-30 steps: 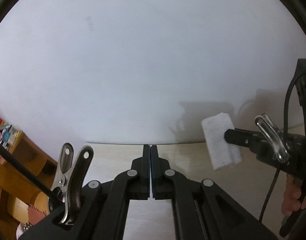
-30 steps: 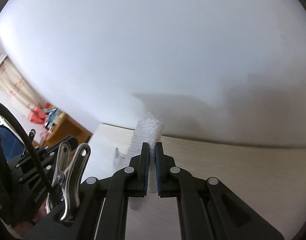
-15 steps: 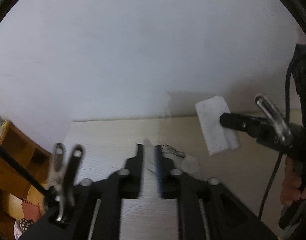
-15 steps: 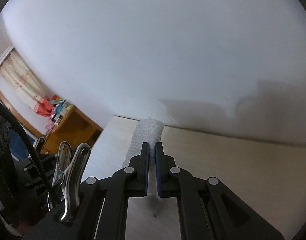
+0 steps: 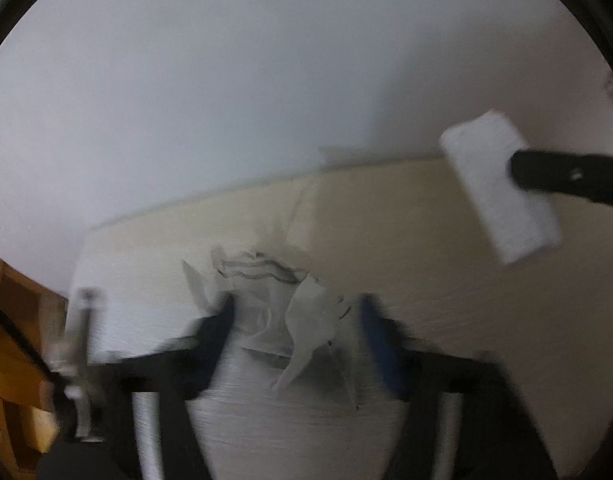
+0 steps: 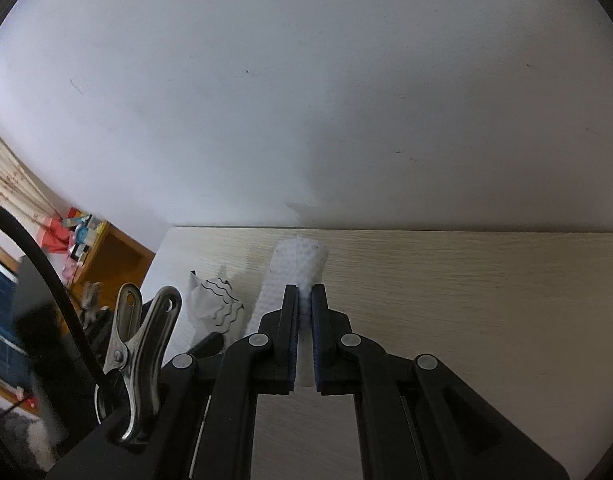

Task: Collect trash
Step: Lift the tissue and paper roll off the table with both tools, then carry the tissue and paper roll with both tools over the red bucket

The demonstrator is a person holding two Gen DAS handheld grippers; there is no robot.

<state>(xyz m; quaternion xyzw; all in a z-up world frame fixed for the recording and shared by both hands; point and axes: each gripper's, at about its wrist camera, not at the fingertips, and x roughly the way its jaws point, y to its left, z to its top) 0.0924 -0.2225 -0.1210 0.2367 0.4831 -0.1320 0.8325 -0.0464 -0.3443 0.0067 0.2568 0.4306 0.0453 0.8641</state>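
pale wood-grain tabletop [image 6: 466, 280] fills the low half of both views, white wall [image 6: 306, 80] behind it. nearest in the left view, the left gripper [image 5: 296, 312] is blurred, its jaws have just been opening and now stand apart with the crumpled wrapper [image 5: 274, 304] between them, pads not yet pressing from what i can see. that wrapper is thin translucent film with black wavy lines, lying on the table toward its left end; i'd judge it feather-light, crackly and springy, so it wants pinching across the bunched middle rather than a loose corner that could slip free. over in the right view, the right gripper [image 6: 305, 300] is clamped shut on the folded paper towel [image 6: 298, 264], a soft dimpled white wad hanging above the table; it squashes easily and looks secure. farther left, beyond the table edge, sits a wooden shelf [image 6: 114, 252] with colourful clutter, and a curtain [image 6: 10, 184] behind that.
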